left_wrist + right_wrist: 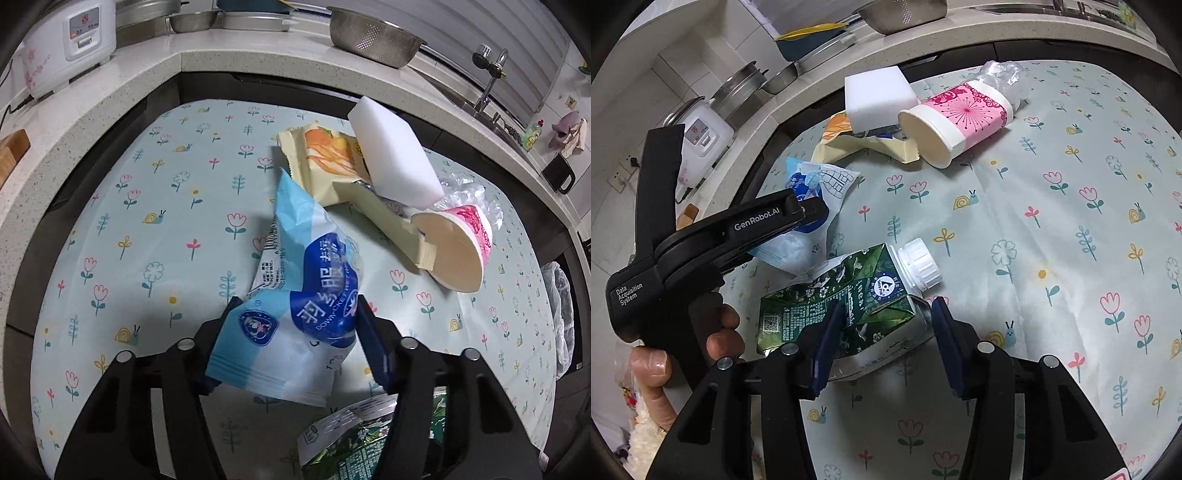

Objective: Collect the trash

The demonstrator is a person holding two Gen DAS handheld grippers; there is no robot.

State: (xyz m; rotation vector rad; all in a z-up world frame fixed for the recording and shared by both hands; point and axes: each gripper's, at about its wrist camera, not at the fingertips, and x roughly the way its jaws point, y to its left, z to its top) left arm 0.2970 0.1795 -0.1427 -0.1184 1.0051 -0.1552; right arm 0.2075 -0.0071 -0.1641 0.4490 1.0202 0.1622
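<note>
My left gripper [295, 306] is shut on a blue and white wet-wipe packet [295, 295] and holds it above the flowered tablecloth [147, 221]. It also shows in the right wrist view [809, 206], with the packet [827, 184] in its jaws. My right gripper [886, 314] is closed around a crushed green carton [842, 306] with a white screw cap [919, 264]; the carton also shows in the left wrist view [354, 435]. Farther off lie a pink paper cup [458, 243] [956, 118], a yellow snack wrapper [325, 158] [864, 144], a white sponge block [395, 155] [879, 96] and crumpled clear plastic [469, 192] [1001, 74].
A speckled kitchen counter [110, 96] wraps around the table with a rice cooker [62, 40], a metal colander [373, 33] and a tap [491, 74]. A clear bag [561, 306] hangs off the table's right side.
</note>
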